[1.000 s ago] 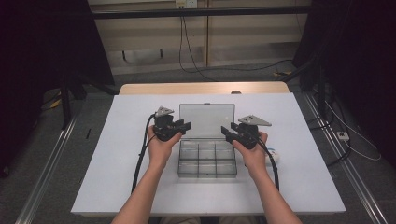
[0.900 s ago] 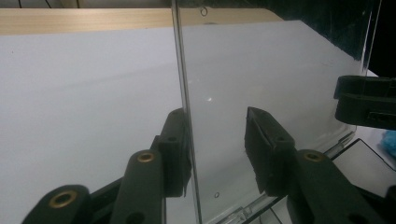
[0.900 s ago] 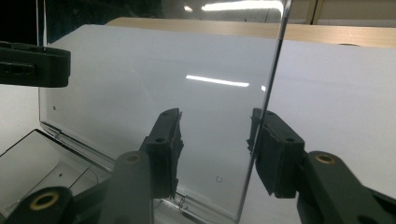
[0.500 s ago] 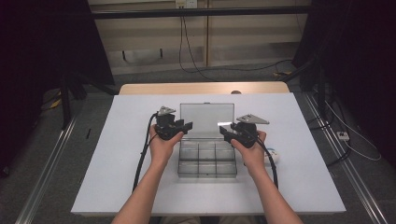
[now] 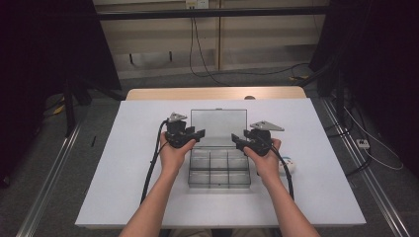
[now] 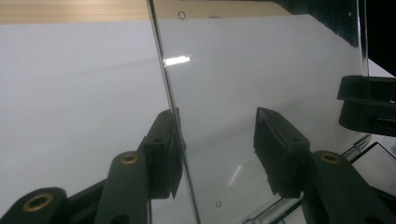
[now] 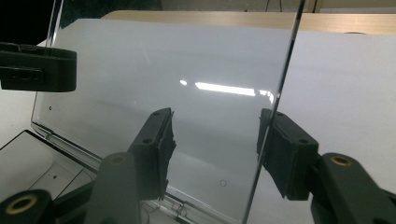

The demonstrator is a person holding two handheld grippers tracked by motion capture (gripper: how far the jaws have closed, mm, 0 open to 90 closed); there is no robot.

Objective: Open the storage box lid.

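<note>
Both grippers flank the clear plastic compartment box (image 5: 219, 165), its transparent hinged lid (image 5: 218, 127) upright; left gripper (image 6: 217, 149) and right gripper (image 7: 215, 149) spread apart, straddling the lid's side edges. Best to press evenly, together.

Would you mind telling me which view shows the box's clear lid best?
The high view: there the whole lid stands open behind the compartments, between both grippers. The left gripper view shows its left edge between open jaws; the right gripper view shows its right edge likewise, close up and partial.

Bright table (image 5: 123, 163), dark surrounds; glare streaks on clear lid (image 7: 224, 87).
</note>
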